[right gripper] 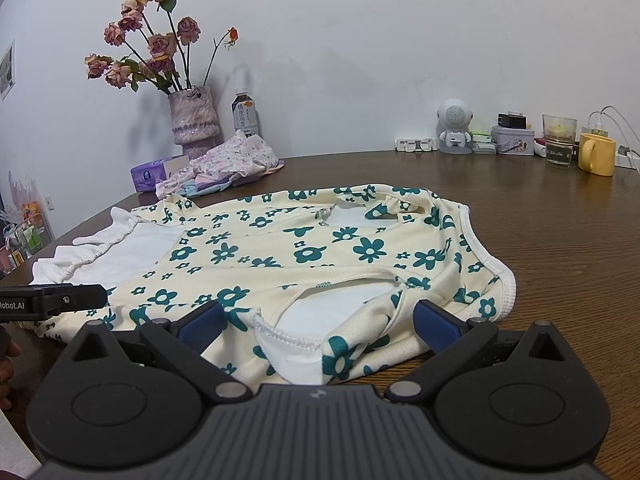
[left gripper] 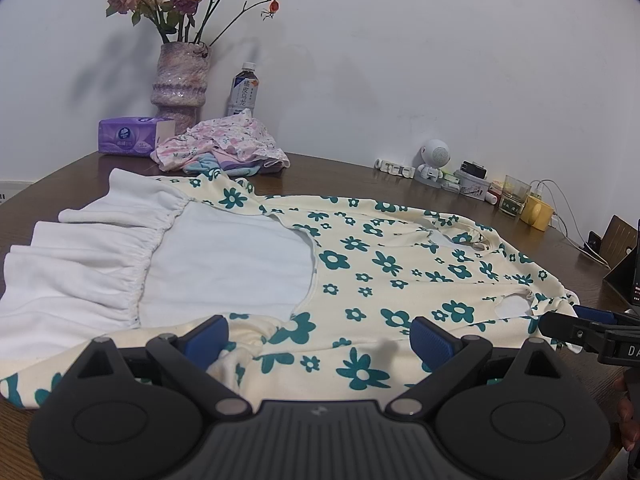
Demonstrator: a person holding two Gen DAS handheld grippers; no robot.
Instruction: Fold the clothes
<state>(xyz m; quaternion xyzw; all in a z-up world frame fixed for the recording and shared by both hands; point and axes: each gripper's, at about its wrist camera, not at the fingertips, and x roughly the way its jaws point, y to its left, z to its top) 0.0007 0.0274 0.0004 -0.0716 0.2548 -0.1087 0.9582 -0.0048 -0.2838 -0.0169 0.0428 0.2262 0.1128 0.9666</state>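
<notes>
Left tool (left gripper: 320, 334) and right tool (right gripper: 320, 322) both low and level, side by side, fingers (left gripper: 208, 336) spread wide apart.

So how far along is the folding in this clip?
Early. The floral dress lies spread flat on the table, with no fold visible yet. Both tongs are open at its near edge: left tongs over the hem side, right tongs by the armhole. All folds remain, and the crumpled pink clothes behind look untouched.
</notes>
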